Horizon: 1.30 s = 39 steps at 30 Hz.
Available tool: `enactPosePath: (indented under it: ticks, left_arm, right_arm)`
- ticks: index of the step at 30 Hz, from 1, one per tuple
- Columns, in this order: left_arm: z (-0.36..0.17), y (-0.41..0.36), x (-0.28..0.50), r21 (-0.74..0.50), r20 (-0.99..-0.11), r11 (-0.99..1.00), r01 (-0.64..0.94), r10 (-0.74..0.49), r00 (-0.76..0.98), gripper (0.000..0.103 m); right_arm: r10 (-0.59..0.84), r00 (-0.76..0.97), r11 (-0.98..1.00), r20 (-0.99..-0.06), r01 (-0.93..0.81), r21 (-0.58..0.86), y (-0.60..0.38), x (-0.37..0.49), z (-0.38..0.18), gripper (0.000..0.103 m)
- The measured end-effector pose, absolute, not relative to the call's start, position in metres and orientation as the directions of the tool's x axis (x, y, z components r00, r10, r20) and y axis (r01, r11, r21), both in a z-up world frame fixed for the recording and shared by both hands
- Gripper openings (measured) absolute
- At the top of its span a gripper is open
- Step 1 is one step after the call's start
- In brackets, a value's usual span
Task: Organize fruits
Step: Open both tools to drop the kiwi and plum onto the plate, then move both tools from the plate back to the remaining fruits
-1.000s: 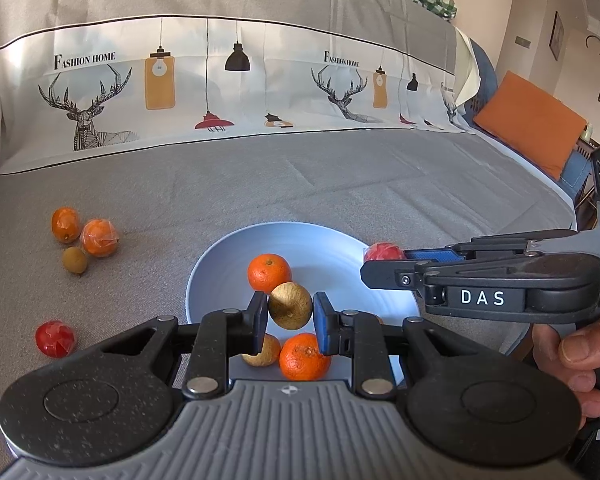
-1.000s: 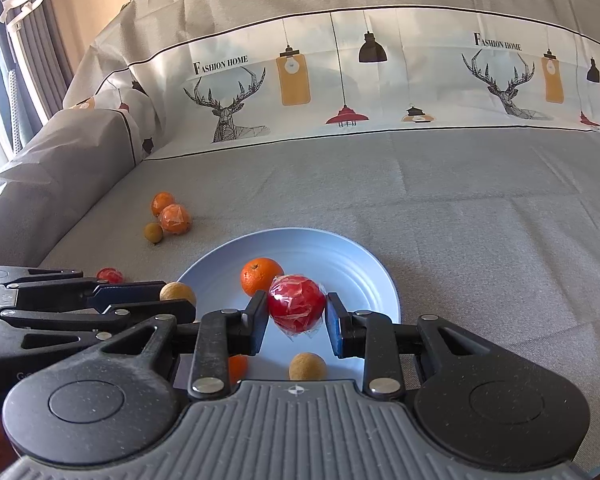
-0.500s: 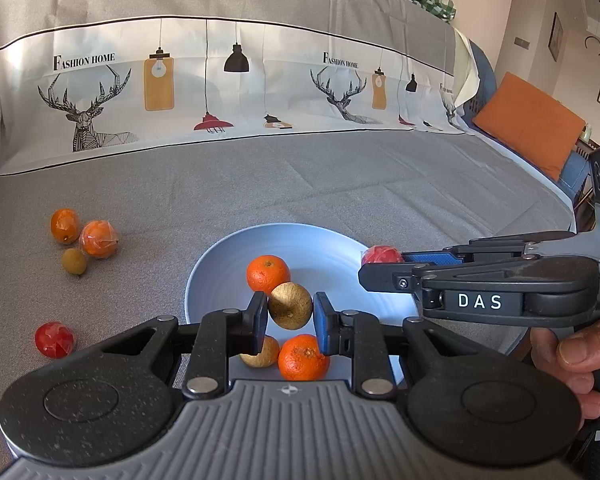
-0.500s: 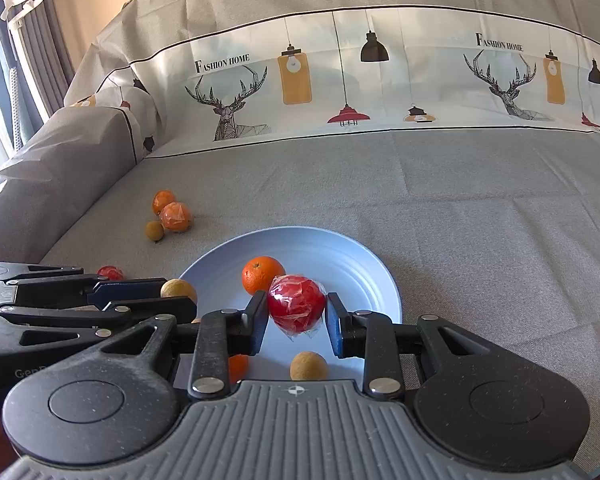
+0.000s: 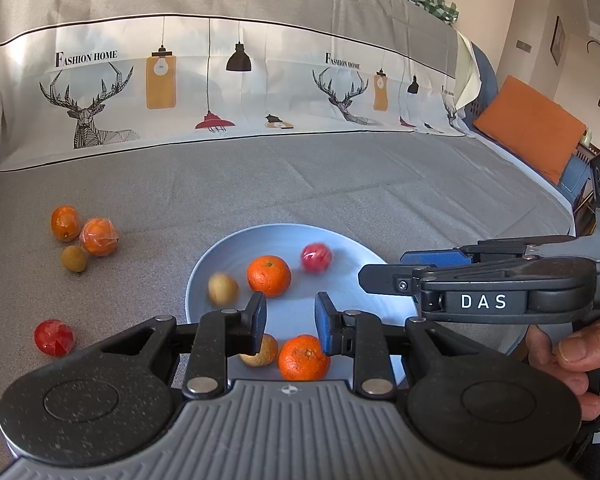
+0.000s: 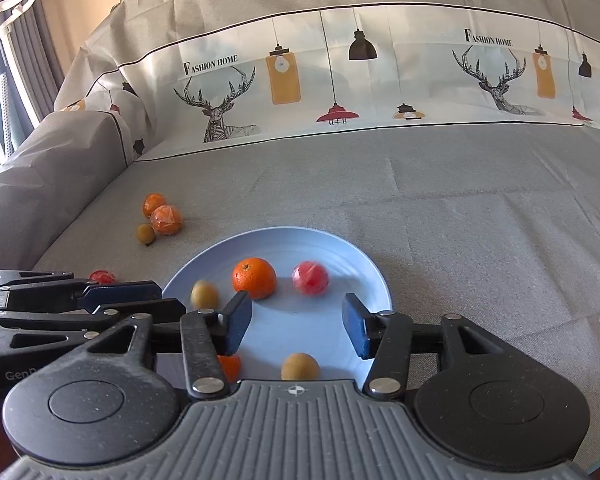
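Both my left fingers [image 5: 288,322] and right fingers [image 6: 296,326] hang released and empty over the round pale-blue plate [image 5: 340,240]. Four loose fruits lie off its left side on the grey-covered sofa seat [image 5: 300,184]; the wrapped red fruit [image 5: 54,337] sits nearest my left hand.

The right gripper [image 6: 296,322] is held spread wide above the blue plate [image 6: 370,280]; a blurred red fruit [image 6: 310,277] and an orange [image 6: 254,277] are seen on the plate.
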<state>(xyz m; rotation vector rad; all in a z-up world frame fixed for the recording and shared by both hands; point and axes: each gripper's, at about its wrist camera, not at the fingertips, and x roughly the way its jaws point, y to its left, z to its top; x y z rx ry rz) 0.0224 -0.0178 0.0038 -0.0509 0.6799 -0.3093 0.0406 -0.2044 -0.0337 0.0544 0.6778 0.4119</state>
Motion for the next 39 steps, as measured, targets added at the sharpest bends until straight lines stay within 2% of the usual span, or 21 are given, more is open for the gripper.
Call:
enactPosePath:
  ticks: [20,33,39]
  left_arm:
    - [0.007,-0.010,0.022,-0.155,-0.601,0.961,0.230,-0.277,0.750,0.029]
    - [0.013,0.015,0.033,-0.215,-0.590,0.969,0.123,-0.230,0.774,0.027]
    - [0.015,0.025,0.036,-0.233,-0.581,0.968,0.091,-0.213,0.786,0.026]
  right_arm:
    - [0.387,0.701,0.918,-0.599,-0.352,0.180,-0.205,0.041,-0.033,0.054]
    - [0.389,0.721,0.920,-0.574,-0.343,0.192,-0.203,0.043,-0.024,0.053]
    - [0.407,0.729,0.912,-0.551,-0.356,0.203,-0.193,0.043,-0.019,0.039]
